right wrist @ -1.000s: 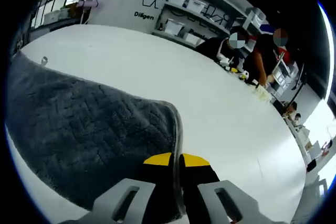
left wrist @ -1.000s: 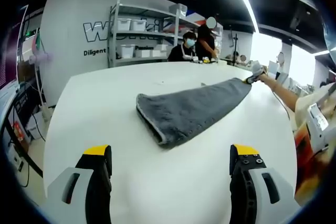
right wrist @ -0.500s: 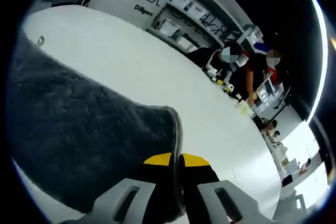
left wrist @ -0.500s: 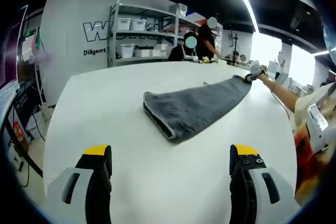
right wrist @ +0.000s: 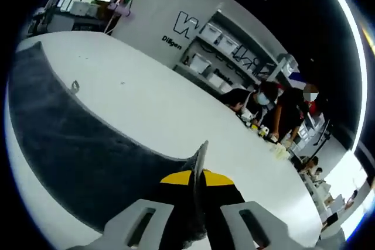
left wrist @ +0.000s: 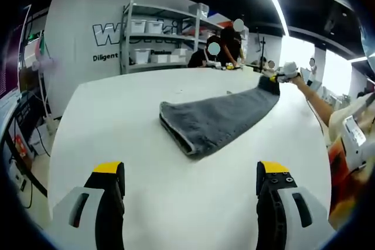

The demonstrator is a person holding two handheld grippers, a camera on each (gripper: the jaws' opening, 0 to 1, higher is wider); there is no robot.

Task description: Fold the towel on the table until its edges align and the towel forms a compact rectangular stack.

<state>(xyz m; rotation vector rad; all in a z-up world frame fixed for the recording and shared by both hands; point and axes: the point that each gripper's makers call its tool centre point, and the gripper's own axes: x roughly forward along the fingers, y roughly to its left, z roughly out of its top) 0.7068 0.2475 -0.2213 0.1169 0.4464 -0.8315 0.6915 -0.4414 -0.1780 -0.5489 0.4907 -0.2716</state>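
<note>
At centre of the left gripper view, grey towel (left wrist: 218, 119) folded long on the white surface (left wrist: 117, 121), left gripper (left wrist: 191, 175) low in frame with jaws released, right gripper (right wrist: 196, 177) clenched on the towel's raised corner, shelves (left wrist: 158, 39) upper centre.

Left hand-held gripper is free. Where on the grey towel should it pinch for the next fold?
Probably the folded near end of the grey towel, at a corner. That doubled edge faces the open left hand-held gripper and lies flat on the table, so come in low from the near side. The right hand-held gripper already pinches the far corner.
</note>
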